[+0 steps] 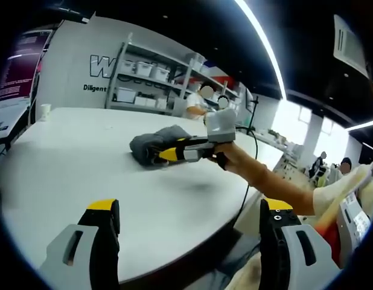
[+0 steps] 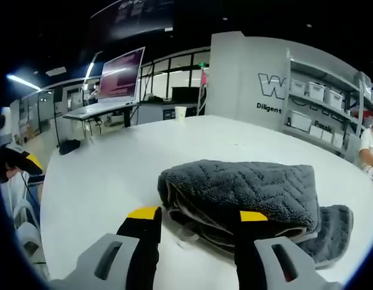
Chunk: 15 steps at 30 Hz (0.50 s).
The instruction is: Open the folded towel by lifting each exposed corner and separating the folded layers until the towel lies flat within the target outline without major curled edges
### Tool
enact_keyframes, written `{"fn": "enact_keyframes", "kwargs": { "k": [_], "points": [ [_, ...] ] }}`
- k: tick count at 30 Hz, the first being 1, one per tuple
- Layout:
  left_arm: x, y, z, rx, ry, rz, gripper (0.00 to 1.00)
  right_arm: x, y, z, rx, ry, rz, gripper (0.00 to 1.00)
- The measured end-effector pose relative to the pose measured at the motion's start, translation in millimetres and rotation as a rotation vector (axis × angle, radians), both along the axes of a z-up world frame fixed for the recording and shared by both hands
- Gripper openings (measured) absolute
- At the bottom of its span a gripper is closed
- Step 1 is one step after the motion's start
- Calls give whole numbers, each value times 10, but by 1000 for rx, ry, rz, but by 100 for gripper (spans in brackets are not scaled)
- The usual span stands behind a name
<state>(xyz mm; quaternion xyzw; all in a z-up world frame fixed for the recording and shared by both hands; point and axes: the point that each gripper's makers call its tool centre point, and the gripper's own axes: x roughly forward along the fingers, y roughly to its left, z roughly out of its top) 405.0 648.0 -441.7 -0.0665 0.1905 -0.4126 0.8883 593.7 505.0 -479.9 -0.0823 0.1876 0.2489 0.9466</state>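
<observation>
Right tool (image 2: 195,220), jaws spread, closes on the folded grey chevron-textured towel (image 2: 247,193) at 12 o'clock on the round white bench (image 2: 102,181); pinching several layers risks dragging the bundle unopened.

The towel (image 2: 247,196) is dark grey, thick and plush, with a chevron pattern pressed into its pile. It lies still folded on the white round table (image 2: 102,175), bunched into a soft rounded bundle of several layers (the open folds show along its near side). One lower layer sticks out flat past the bundle. It sits nearer one edge of the table than the middle.
</observation>
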Motion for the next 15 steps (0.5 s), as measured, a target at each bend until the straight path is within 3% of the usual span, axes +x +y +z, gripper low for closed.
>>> {"fn": "enact_keyframes", "kwargs": {
  "k": [4, 9, 13, 15],
  "points": [
    [23, 16, -20, 14, 0, 14, 95, -119, -89, 144, 28, -19, 4, 53],
    [51, 3, -52, 30, 7, 21, 96, -267, -290, 276, 39, -17, -7, 80],
    [56, -41, -39, 21, 6, 13, 96, -386, -504, 436, 59, -55, -27, 89],
    [51, -61, -32, 21, 6, 7, 96, -441, -620, 491, 68, -68, -42, 98]
  ]
}}
